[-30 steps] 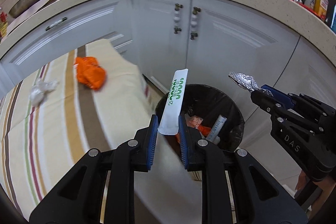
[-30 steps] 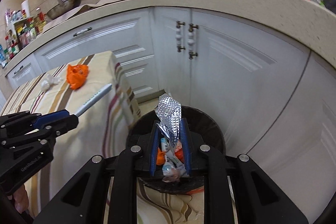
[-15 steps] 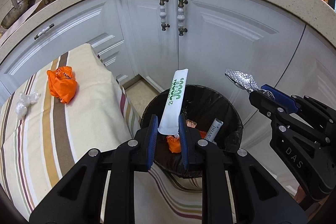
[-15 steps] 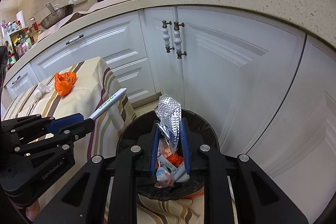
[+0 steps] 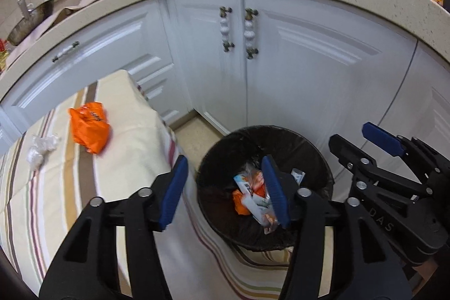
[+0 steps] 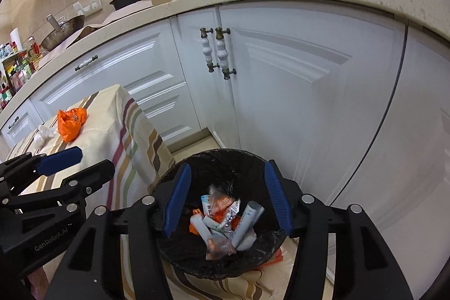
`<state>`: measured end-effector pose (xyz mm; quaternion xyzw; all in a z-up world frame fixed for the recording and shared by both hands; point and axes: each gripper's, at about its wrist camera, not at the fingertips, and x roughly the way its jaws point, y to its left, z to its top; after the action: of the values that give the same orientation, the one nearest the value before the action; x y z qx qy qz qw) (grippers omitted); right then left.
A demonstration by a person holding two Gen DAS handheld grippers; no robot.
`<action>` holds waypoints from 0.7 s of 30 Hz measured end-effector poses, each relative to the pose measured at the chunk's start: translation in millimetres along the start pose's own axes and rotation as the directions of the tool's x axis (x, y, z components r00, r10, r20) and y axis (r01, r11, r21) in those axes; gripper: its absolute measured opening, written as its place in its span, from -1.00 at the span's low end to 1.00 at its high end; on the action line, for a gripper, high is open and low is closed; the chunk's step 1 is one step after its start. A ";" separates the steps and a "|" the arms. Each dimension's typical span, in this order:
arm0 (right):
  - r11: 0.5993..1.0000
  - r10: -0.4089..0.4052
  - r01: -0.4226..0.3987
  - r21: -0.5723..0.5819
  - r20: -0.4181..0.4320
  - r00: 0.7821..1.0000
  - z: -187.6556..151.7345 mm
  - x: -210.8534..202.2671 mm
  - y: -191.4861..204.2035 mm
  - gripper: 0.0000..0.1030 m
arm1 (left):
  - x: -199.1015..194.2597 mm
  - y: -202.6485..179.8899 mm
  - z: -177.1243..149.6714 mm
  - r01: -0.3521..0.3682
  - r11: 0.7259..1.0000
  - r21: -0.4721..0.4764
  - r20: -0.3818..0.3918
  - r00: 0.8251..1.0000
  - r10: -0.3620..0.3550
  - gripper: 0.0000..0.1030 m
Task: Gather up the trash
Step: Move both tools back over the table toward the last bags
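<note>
Release was the step in hand, and the left wrist view showed it nearly clean; the left gripper (image 5: 225, 191) hung over the near rim of the black bin (image 5: 323, 159), its jaws having just been opening, now apart with nothing between the blue pads (image 5: 175, 190); wrappers (image 5: 253, 198) lay in the bin below, so the trash had dropped where it should; the right gripper (image 5: 357, 142) stood at the bin's far side, likewise spread and empty; an orange bag (image 5: 90, 127) and a clear plastic scrap (image 5: 40, 149) waited on the striped tablecloth (image 5: 126, 153), well apart from the bin.

From the right wrist view, the right gripper (image 6: 227, 198) sat directly above the bin's mouth (image 6: 174, 176), jaws having just been opening, wide and bare; a grey tube (image 6: 247, 224) and crumpled packets (image 6: 216, 227) lay piled inside; motion blur over the pile suggested a piece was perhaps landing; the left gripper (image 6: 81, 162) showed at the left edge, open.

To do this well, I judged both hands should lift straight up, clear of the liner's rim, before swinging to the table; the orange bag looked soft and would want a pinch on a bunched fold.
</note>
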<state>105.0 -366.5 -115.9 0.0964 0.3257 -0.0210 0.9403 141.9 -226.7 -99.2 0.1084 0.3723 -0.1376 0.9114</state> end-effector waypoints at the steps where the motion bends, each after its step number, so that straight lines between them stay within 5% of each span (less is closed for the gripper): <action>1: 1.000 0.005 -0.005 0.000 0.004 1.000 1.4 -1.5 2.4 0.07 | -3.1 3.9 -0.1 0.000 1.000 -0.008 0.008 1.000 0.000 0.10; 9: 0.997 0.074 -0.072 -0.039 0.053 0.996 19.9 -11.9 42.8 0.21 | -36.4 52.6 -1.9 -0.087 0.993 -0.084 0.106 0.990 0.096 0.30; 21: 0.962 0.228 -0.216 -0.169 0.059 0.972 41.1 -9.2 140.2 0.32 | -86.0 169.3 -15.0 -0.267 0.919 -0.289 0.180 0.928 0.326 0.55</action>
<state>137.0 -237.2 -55.1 0.0550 0.2765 0.1074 0.9534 129.4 -48.6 -32.7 0.0273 0.2608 0.0415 0.9641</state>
